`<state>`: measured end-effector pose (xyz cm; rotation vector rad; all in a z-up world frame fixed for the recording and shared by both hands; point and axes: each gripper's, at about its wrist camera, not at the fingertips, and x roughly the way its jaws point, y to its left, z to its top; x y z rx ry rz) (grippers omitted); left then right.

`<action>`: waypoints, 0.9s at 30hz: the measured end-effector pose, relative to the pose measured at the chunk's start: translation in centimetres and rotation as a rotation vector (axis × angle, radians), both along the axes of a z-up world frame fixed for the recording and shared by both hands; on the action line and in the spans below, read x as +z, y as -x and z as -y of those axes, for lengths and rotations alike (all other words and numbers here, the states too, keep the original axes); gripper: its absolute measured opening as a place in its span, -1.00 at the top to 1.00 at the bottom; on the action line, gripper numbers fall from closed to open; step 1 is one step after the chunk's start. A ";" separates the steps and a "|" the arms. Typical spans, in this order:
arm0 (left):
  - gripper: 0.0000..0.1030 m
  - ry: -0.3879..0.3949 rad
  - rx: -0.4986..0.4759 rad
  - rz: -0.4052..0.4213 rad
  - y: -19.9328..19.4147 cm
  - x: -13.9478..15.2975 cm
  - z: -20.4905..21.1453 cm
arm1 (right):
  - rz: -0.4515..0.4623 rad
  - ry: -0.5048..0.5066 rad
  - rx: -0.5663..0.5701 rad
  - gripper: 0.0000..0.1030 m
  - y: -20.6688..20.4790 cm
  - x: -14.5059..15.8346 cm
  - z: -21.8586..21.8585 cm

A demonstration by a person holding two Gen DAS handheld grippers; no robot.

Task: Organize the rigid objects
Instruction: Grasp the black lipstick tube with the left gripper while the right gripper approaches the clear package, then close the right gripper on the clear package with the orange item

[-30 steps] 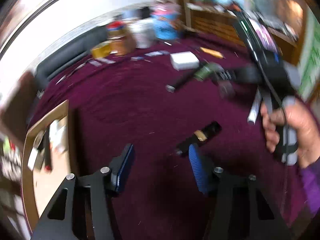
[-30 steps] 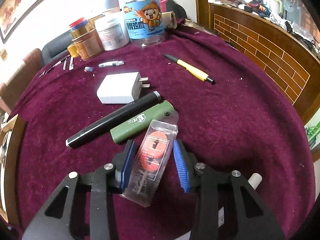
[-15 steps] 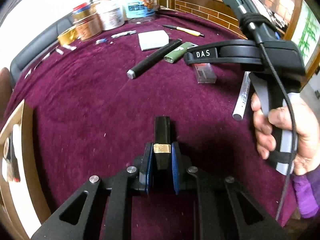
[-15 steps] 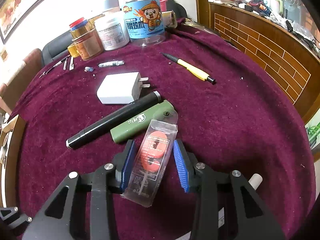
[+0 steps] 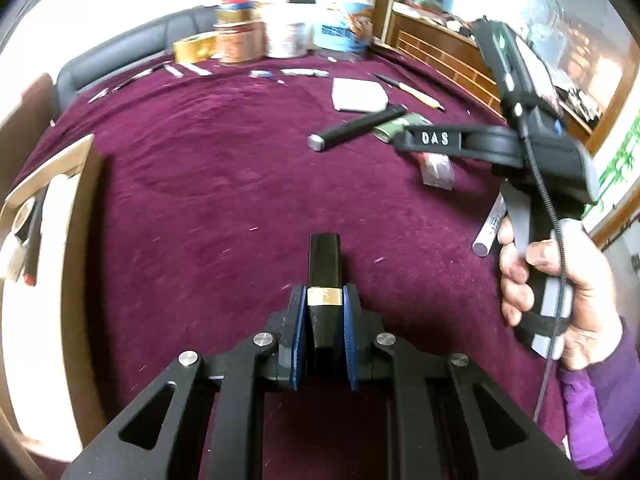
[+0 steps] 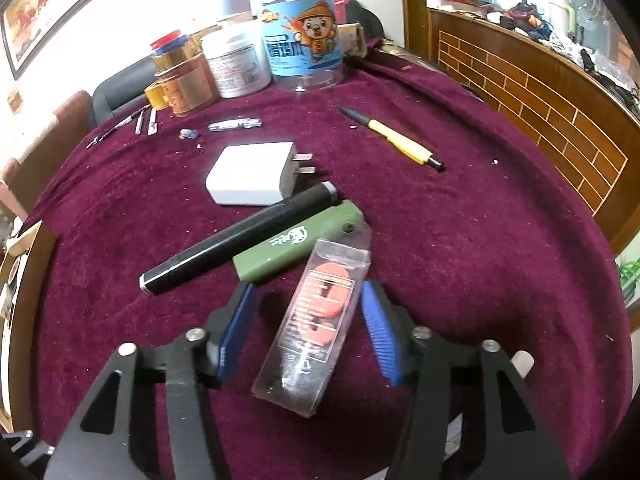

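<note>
My left gripper [image 5: 324, 300] is shut on a short black tube with a gold band [image 5: 325, 256], which sticks out forward over the maroon cloth. My right gripper [image 6: 307, 292] is opening its jaws. A clear plastic case with orange discs [image 6: 316, 320] lies on the cloth between the blue pads [image 6: 378, 320], and neither pad presses on it. In the left wrist view, a hand [image 5: 560, 292] grips the right gripper's handle at the right.
A black marker [image 6: 240, 240], a green lighter [image 6: 296, 240], a white charger [image 6: 250, 180] and a yellow pen [image 6: 400, 144] lie beyond the case. Jars [image 6: 300, 40] stand at the back. A white stick [image 5: 490, 228] lies right. A wooden tray [image 5: 48, 184] borders the left.
The left gripper has closed on the black tube, which it straddled open a second ago. The right gripper's jaws have spread away from the clear case, which stays on the cloth.
</note>
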<state>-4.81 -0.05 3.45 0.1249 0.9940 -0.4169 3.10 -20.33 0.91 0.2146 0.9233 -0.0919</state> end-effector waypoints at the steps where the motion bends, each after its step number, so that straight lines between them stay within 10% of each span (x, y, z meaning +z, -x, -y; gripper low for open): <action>1: 0.73 0.001 0.012 0.007 0.4 0.3 -0.5 | -0.001 0.010 0.001 -0.09 0.0 0.0 -0.2; 18: 0.72 0.129 0.175 0.102 3.5 3.8 -10.5 | -0.138 0.110 -0.005 -0.11 0.9 0.3 -1.2; 22: 0.72 0.168 0.223 0.079 3.5 3.5 -12.9 | -0.131 0.113 -0.015 0.46 1.0 0.6 -0.9; 27: 0.72 0.167 0.274 0.085 3.9 3.7 -16.1 | -0.149 -0.011 -0.020 0.51 2.2 1.4 0.0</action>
